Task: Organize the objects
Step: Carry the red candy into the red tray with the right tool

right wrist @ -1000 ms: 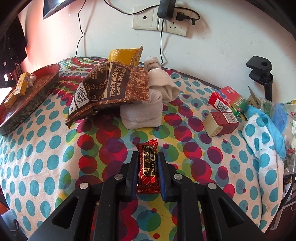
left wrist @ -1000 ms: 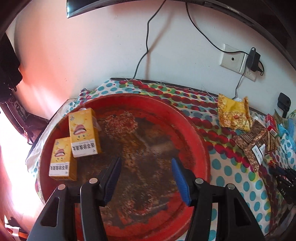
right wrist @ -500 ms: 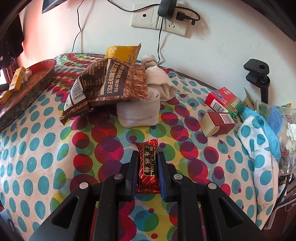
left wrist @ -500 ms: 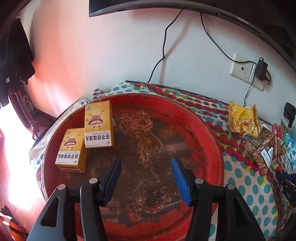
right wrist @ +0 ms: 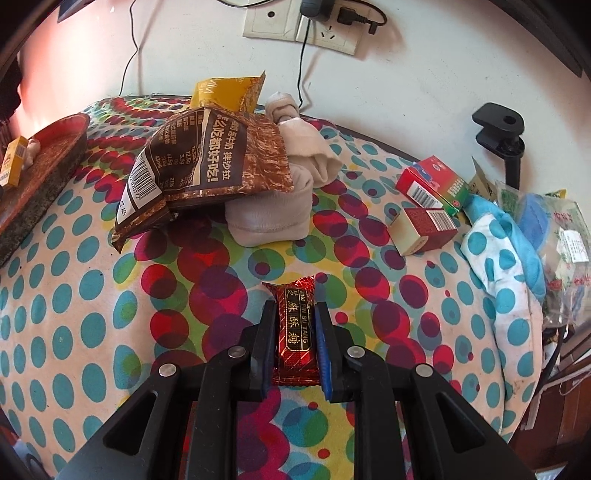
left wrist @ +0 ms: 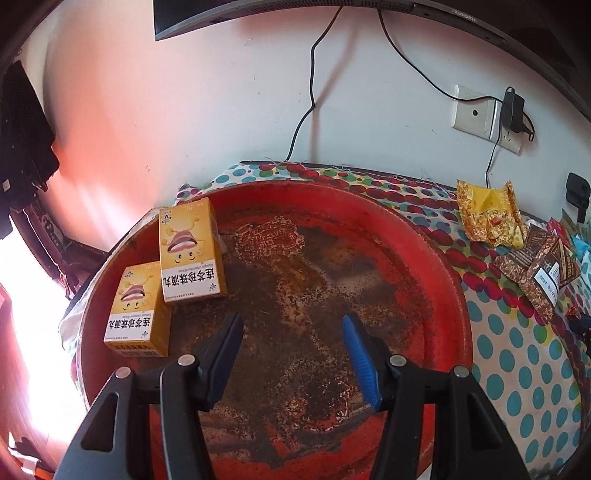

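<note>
My left gripper [left wrist: 292, 334] is open and empty above a round red tray [left wrist: 436, 258] with a worn dark bottom. Two yellow boxes [left wrist: 190, 251] [left wrist: 135, 308] stand at the tray's left side. My right gripper [right wrist: 294, 325] is shut on a small red candy packet [right wrist: 295, 326] and holds it over the polka-dot cloth [right wrist: 74, 295]. The tray shows in the right wrist view [right wrist: 48, 162] at the far left. A brown snack bag [right wrist: 207, 155] lies on rolled grey socks [right wrist: 273, 210], with a yellow packet [right wrist: 229, 92] behind.
Red and green boxes [right wrist: 432, 184] and a small red box [right wrist: 424, 229] lie at the right. A blue dotted cloth [right wrist: 509, 251] and plastic bags [right wrist: 561, 229] pile at the right edge. A black clamp [right wrist: 502, 133] and wall sockets [right wrist: 299, 22] stand behind.
The left gripper has drawn back and up from the tray, so the tray and boxes look smaller and more centred. The right gripper has shifted slightly with the candy packet still held.
</note>
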